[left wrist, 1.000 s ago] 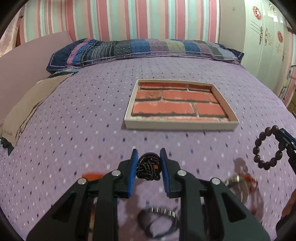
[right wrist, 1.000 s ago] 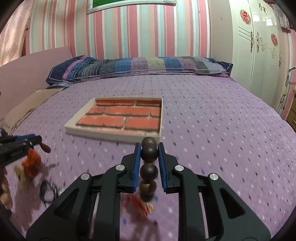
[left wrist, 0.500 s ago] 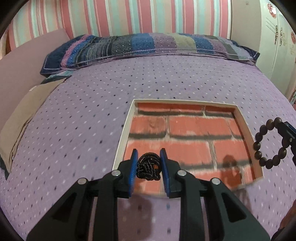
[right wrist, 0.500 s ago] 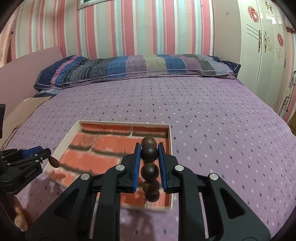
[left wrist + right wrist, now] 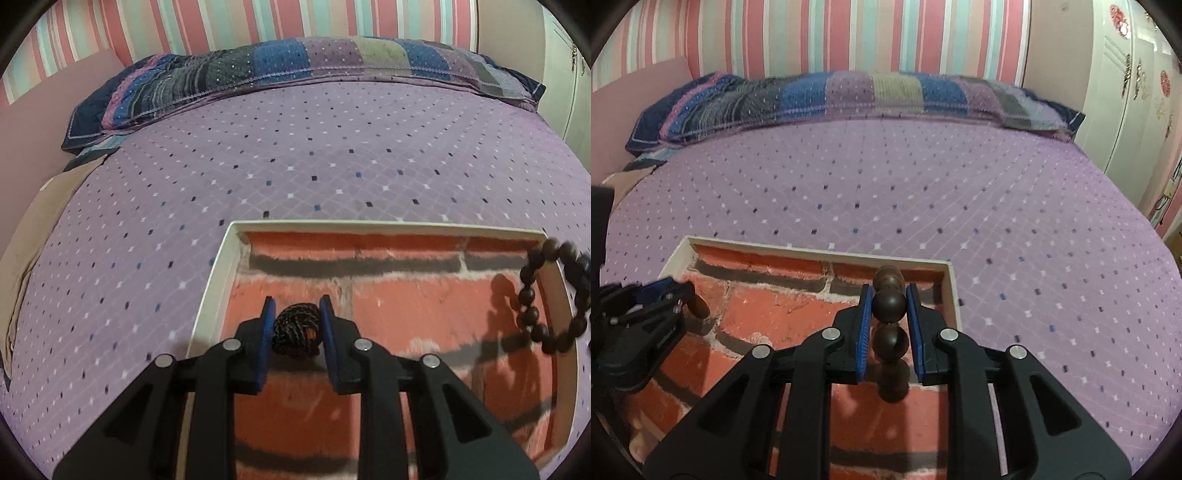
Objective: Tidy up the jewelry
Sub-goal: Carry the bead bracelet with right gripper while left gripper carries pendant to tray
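A shallow white-rimmed tray (image 5: 216,273) with a red brick-pattern floor lies on the purple bed; it also shows in the right wrist view (image 5: 955,291). My left gripper (image 5: 297,325) is shut on a black braided cord bracelet (image 5: 297,328) and holds it over the tray's left part. My right gripper (image 5: 889,314) is shut on a dark wooden bead bracelet (image 5: 889,304) over the tray's right part. The bead bracelet also hangs at the right edge of the left wrist view (image 5: 543,306). The left gripper shows at the left of the right wrist view (image 5: 639,325).
The purple dotted bedspread (image 5: 295,155) stretches beyond the tray. A patchwork pillow (image 5: 280,70) lies along the striped wall. A white wardrobe (image 5: 1130,92) stands at the right. A beige cloth (image 5: 26,236) lies at the bed's left edge.
Both grippers have moved forward from the loose jewelry on the bedspread to over the tray, still holding their bracelets. The tray now fills the lower part of both views.
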A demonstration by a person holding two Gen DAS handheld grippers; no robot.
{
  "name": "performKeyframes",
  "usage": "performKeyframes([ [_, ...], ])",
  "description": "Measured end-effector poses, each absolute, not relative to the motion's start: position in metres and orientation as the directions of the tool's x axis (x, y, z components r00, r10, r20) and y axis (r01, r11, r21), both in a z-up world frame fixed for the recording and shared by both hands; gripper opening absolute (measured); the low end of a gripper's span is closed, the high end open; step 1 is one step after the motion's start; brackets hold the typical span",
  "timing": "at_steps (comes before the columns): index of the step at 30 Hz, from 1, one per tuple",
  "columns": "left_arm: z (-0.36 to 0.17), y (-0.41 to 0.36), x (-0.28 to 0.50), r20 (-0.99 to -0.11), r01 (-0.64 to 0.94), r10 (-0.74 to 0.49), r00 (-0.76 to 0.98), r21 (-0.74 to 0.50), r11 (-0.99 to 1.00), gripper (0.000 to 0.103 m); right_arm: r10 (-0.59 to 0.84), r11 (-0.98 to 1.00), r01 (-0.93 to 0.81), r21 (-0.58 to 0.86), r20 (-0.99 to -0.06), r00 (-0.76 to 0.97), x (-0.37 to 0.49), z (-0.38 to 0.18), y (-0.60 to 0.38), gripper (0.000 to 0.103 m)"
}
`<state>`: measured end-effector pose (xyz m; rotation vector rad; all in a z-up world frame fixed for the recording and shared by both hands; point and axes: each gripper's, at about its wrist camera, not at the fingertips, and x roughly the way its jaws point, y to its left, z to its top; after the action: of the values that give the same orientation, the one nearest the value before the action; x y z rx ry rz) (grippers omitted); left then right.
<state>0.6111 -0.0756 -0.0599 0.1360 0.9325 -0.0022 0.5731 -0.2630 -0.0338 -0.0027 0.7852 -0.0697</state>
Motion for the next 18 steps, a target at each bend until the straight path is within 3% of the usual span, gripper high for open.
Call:
performKeyframes([
  [18,-0.089,-0.075,0.637,-0.846,0.072,0.083,0.527,0.141,0.987,0.025,0.01,0.997,0.061,0.049,-0.85,0.526,0.611,-0.087,-0.261,0.019],
])
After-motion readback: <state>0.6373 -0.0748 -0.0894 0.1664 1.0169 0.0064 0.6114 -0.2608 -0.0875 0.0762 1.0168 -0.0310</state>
